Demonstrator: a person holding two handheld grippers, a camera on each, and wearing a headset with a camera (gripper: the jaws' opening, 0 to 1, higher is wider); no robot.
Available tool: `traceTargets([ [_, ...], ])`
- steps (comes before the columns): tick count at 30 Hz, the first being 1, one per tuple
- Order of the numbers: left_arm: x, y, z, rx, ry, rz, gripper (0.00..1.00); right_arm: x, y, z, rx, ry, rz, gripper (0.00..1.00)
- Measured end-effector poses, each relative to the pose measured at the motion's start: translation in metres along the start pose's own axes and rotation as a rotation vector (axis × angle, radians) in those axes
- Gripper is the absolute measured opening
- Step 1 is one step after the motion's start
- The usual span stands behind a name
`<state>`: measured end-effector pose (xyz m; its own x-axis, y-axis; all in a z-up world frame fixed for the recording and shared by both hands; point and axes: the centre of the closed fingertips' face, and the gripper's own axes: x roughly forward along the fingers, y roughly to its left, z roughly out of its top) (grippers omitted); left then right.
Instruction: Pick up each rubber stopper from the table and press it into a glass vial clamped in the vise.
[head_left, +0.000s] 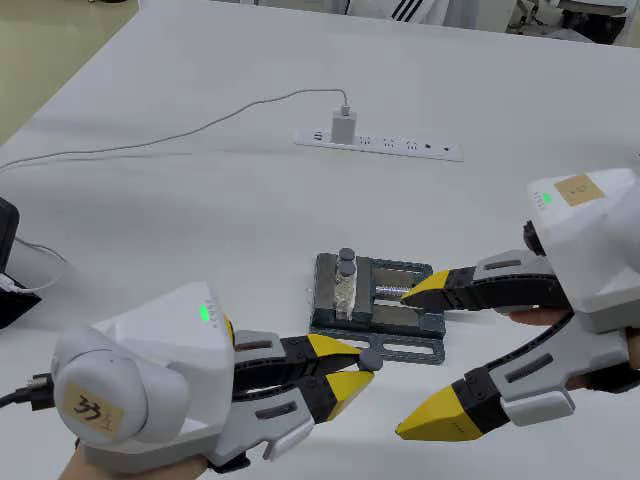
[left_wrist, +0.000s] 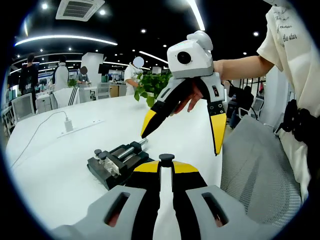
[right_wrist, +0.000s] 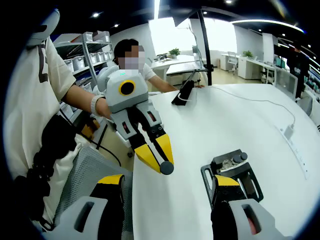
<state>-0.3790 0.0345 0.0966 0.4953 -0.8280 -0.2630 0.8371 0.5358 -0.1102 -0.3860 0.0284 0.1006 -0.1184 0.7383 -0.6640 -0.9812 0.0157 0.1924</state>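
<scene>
Now the left hand-held gripper (head_left: 362, 366) pinches a rubber stopper (head_left: 371, 359), the right hand-held gripper (head_left: 403, 362) gaping wide.

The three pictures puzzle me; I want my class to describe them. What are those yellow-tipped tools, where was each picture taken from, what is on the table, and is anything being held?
These are hand-held tools, not a robot: a person holds a white two-jaw gripper in each hand. The head view looks down from a headset; each round picture comes from a camera on one gripper. The left gripper is shut on a grey rubber stopper. The right gripper is open and holds nothing. On the white table stand a small vise clamping glass vials, and a power strip with a charger plugged in.
</scene>
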Motion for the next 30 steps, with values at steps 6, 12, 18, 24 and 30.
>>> traceTargets([
  [6,0.002,-0.004,-0.004,-0.002,0.014,-0.016,0.04,0.004,0.005,-0.004,-0.060,0.054,0.025,0.58],
  [12,0.004,-0.008,-0.007,0.002,0.029,-0.033,0.04,0.004,0.005,0.000,-0.108,0.055,0.030,0.38],
  [18,0.006,-0.012,-0.010,0.011,0.043,-0.050,0.04,0.007,0.010,-0.002,-0.173,0.108,0.047,0.25],
  [24,0.007,-0.014,-0.011,0.019,0.052,-0.061,0.04,0.010,0.011,-0.007,-0.222,0.157,0.060,0.15],
  [30,0.007,-0.016,-0.012,0.018,0.056,-0.068,0.04,0.011,0.011,-0.011,-0.255,0.195,0.072,0.12],
])
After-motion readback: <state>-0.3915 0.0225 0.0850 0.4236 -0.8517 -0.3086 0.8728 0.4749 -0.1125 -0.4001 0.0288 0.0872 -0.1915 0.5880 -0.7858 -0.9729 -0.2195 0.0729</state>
